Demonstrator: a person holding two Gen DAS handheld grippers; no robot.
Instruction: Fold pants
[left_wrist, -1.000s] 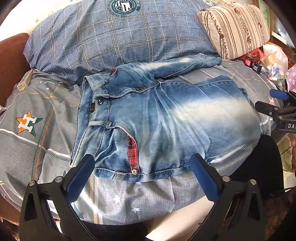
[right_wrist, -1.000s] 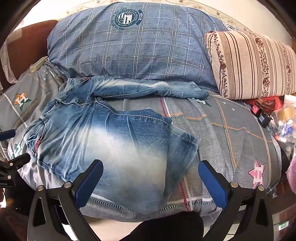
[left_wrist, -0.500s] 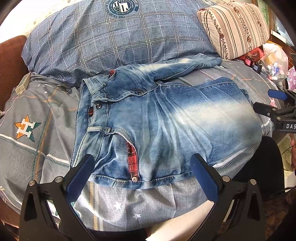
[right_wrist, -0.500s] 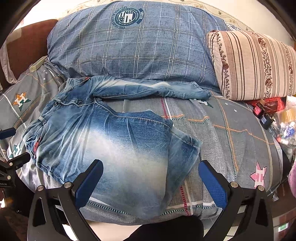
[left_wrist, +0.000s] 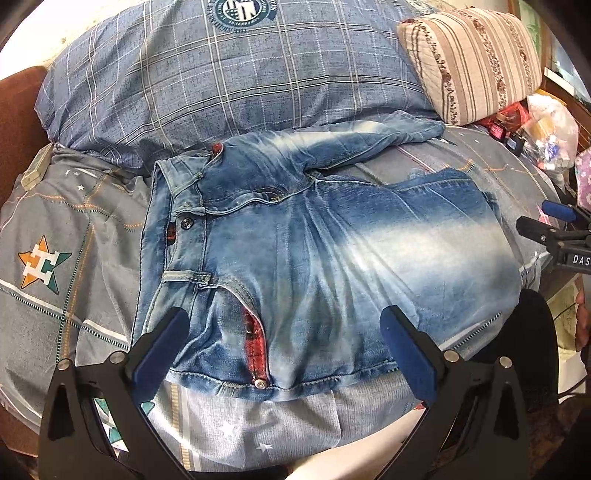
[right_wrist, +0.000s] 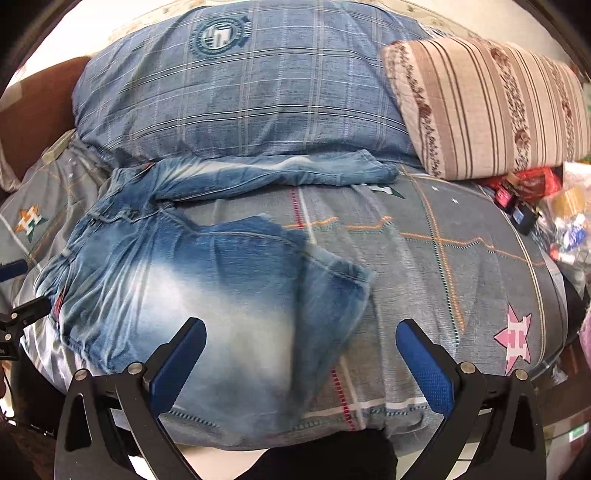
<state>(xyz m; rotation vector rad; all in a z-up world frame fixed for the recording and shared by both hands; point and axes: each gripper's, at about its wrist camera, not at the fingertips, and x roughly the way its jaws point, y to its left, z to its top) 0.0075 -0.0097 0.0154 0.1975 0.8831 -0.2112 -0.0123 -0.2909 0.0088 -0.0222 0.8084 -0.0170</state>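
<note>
- Nearest to us, the left gripper (left_wrist: 284, 347) hovers over the waist end of the jeans (left_wrist: 314, 266), with its blue jaws spread wide and nothing between them.
- The right gripper (right_wrist: 301, 350) hangs over the pale, folded part of the jeans (right_wrist: 207, 295); its jaws are also released and they hold no cloth.
- The jeans lie flat on the grey bedsheet (left_wrist: 74, 236), close to the near edge of the bed. The waistband (left_wrist: 166, 221) is at our left, so the long axis runs from left to right across the bed.
- The near leg (right_wrist: 325, 280) is already doubled back, and its hem end rests on the thigh part.
- Farther away, the other leg (left_wrist: 369, 140) lies stretched toward the right, along the foot of the blue plaid pillow (left_wrist: 221, 81), and its hem comes near the striped pillow (left_wrist: 476, 59).
- We judge that the folding is only partly done, because one leg is shortened and the far leg is not yet folded.
- The next move probably calls for a reach over the folded part, to take the far leg near its hem and bring it over toward the waist.
</note>
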